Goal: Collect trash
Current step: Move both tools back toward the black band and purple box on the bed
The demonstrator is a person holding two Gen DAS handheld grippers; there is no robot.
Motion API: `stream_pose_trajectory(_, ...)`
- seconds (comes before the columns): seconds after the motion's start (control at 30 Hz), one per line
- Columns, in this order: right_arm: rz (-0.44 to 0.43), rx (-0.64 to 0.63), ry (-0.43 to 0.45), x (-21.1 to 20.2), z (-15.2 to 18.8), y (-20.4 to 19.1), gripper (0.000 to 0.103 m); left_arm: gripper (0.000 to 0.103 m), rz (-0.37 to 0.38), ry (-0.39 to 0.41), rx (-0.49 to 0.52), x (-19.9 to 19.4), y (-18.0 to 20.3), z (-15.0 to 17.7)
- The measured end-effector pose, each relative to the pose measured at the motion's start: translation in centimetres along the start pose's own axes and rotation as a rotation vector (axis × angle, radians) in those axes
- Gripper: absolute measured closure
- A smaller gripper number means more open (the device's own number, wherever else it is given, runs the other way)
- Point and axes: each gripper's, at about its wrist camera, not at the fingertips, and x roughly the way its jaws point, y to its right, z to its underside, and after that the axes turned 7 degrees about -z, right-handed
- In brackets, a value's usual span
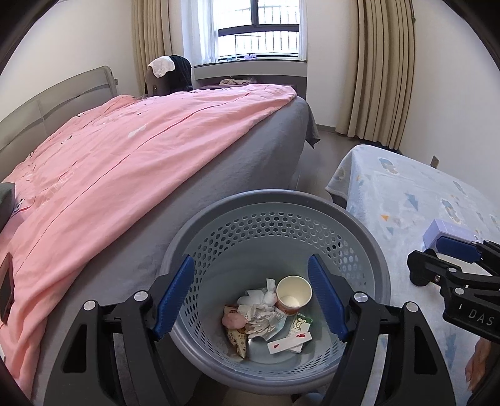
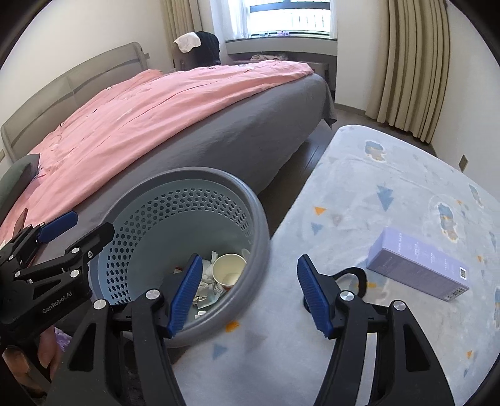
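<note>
The left wrist view looks steeply down from close above into the bin [image 1: 275,218], with the bed [image 1: 125,150] on its left. The right wrist view sits further right, over the worktop [image 2: 375,187], facing the window [image 2: 290,15]. Both share bin, bed, worktop and window.

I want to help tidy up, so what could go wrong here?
1. The purple rectangular cardboard box lies flat on the soft blue patterned blanket; the open right gripper might pinch the blanket along with it.
2. The round grey perforated plastic bin sits close to the blanket's edge, so a sweeping arm could knock it.
3. The open left gripper hovers over the bin and could get in the way of the drop.
</note>
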Motion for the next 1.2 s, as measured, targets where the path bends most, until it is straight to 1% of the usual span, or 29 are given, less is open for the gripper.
stream_pose_trajectory(0.17,0.063,0.042,0.01,-2.4,1.2,3.2,0.036,0.031,0.032,0.002,0.026,-0.4,1.7,0.2)
stream_pose_trajectory(0.37,0.144,0.107,0.014,-5.2,2.7,7.9,0.032,0.031,0.091,-0.007,0.052,-0.8,4.4,0.3)
stream_pose_trajectory(0.6,0.213,0.169,0.036,-8.1,4.0,12.7,0.032,0.031,0.153,0.001,0.106,-1.5,8.6,0.6)
stream_pose_trajectory(0.7,0.22,0.195,0.05,-8.8,4.5,13.9,0.029,0.031,0.208,-0.017,0.122,-1.5,10.4,0.7)
stream_pose_trajectory(0.8,0.226,0.21,0.054,-9.3,5.0,14.8,0.029,0.031,0.218,-0.009,0.155,-1.7,12.3,0.8)
stream_pose_trajectory(0.97,0.213,0.237,0.06,-9.8,5.8,16.1,0.029,0.031,0.245,-0.021,0.203,-1.4,15.5,1.3)
stream_pose_trajectory(1.2,0.162,0.269,0.081,-10.6,6.4,17.0,0.029,0.031,0.298,-0.092,0.244,0.1,18.8,1.9)
